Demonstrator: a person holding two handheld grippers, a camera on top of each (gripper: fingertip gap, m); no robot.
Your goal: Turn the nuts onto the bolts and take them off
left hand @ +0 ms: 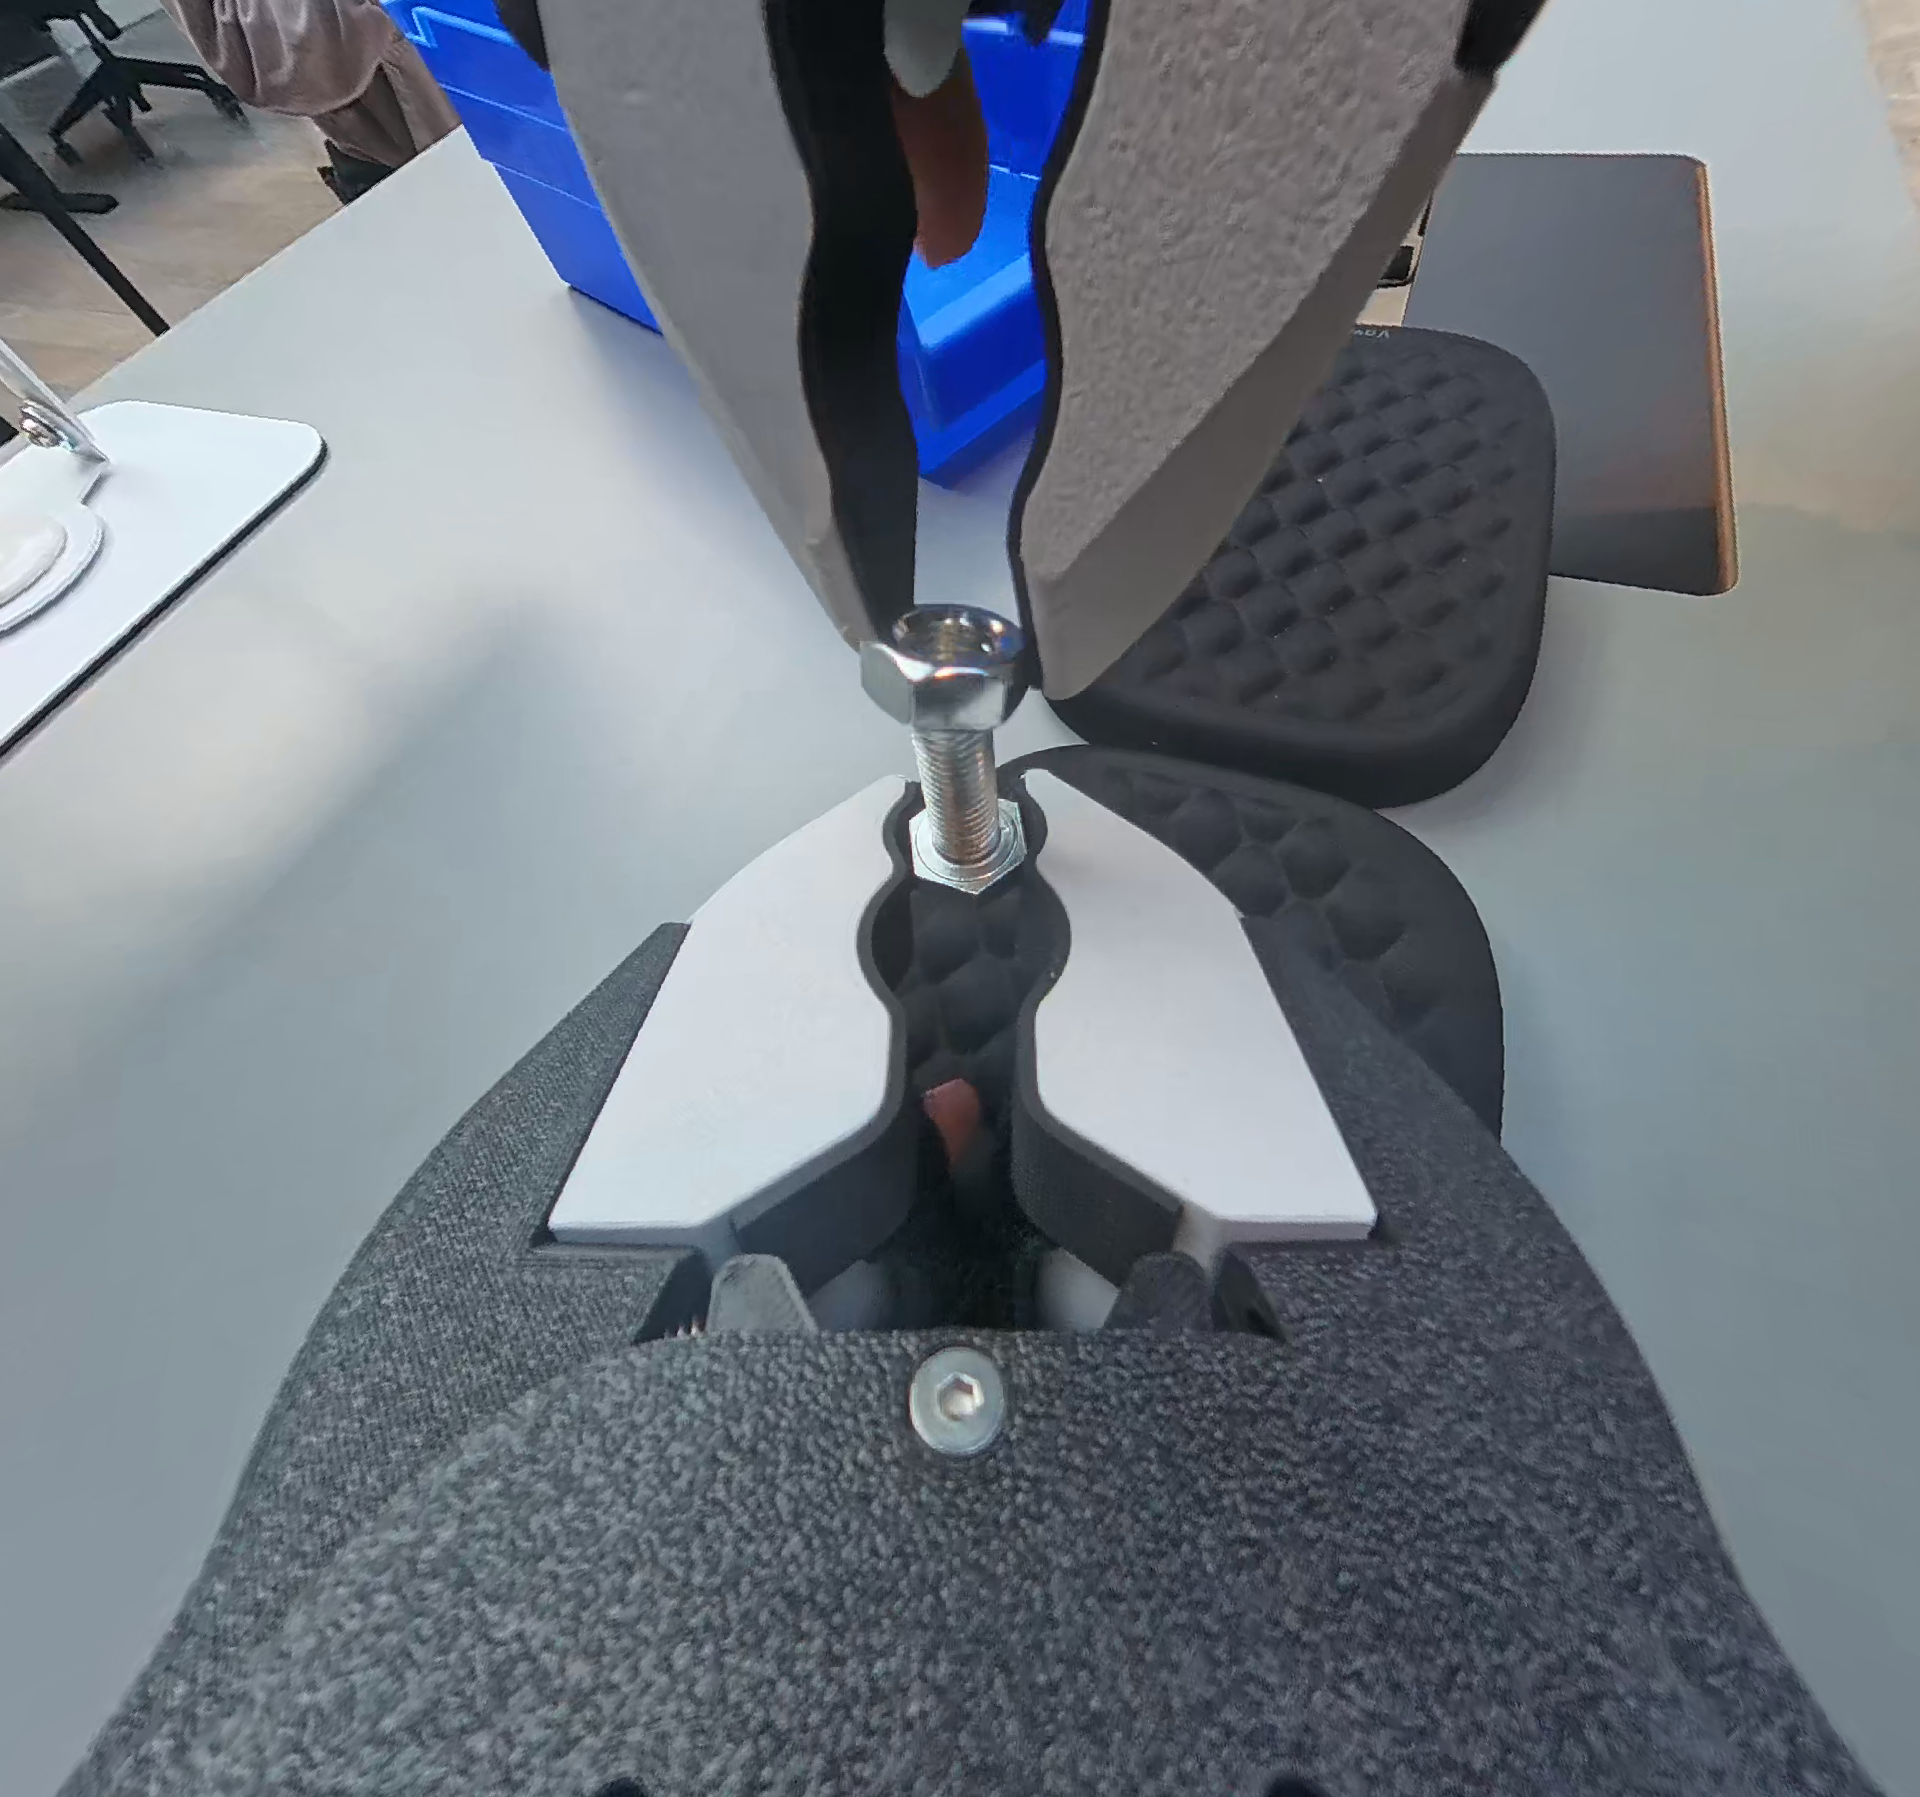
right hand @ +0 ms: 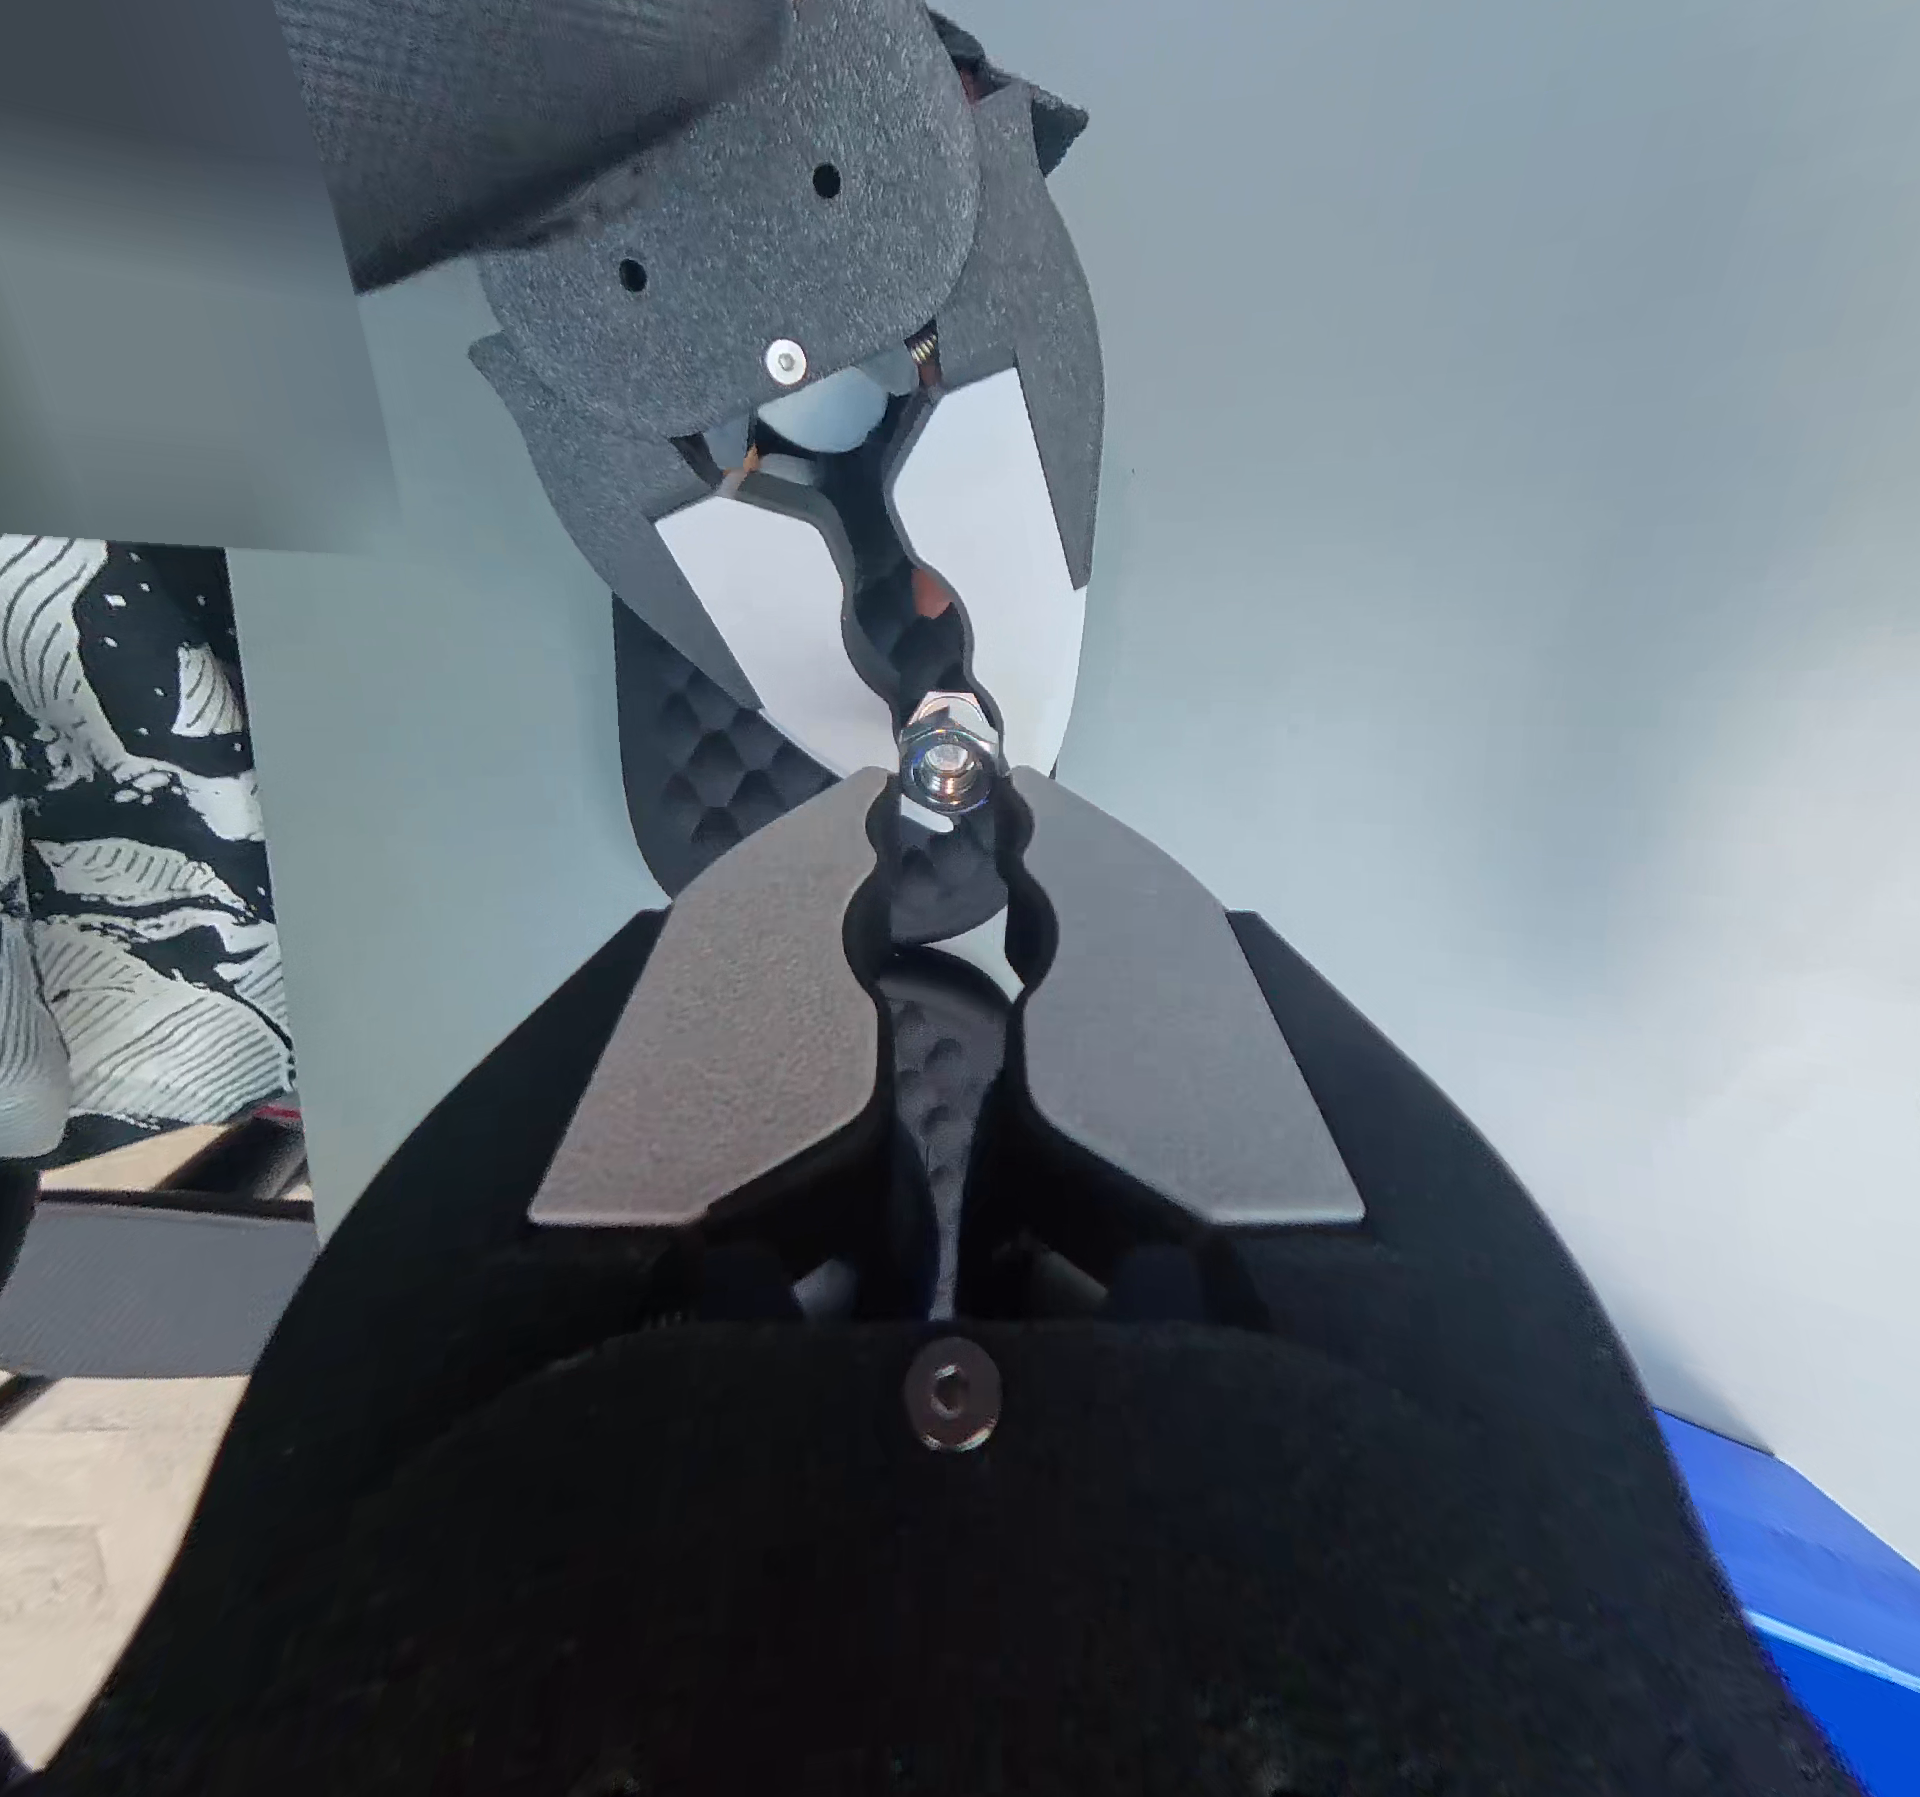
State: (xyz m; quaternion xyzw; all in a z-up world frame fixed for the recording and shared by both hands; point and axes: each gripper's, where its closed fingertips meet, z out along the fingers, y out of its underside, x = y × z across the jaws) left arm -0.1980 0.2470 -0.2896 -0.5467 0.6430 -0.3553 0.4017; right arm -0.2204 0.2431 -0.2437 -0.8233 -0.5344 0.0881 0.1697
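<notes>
A silver bolt [left hand: 954, 791] stands upright over the grey table [left hand: 416, 812]. My left gripper [left hand: 966, 838], with white finger plates, is shut on the hex base of the bolt [left hand: 968, 859]. My right gripper [left hand: 940, 646] comes down from above and is shut on a silver nut [left hand: 943, 672] at the top of the threaded shaft. In the right wrist view my right gripper [right hand: 940, 797] looks straight down at the nut [right hand: 940, 771], with the bolt's end showing in its hole. The left gripper [right hand: 940, 708] shows just beyond it, closed on the bolt.
A blue plastic bin [left hand: 977, 334] stands behind the grippers and also shows in the right wrist view [right hand: 1787, 1539]. A black dimpled pad [left hand: 1351, 584] and a dark flat board [left hand: 1579, 345] are at the right. A white stand base [left hand: 156, 521] is at the left. A person [left hand: 281, 12] stands at the back left. The gap from one gripper's tips to the other's is roughly 5 cm.
</notes>
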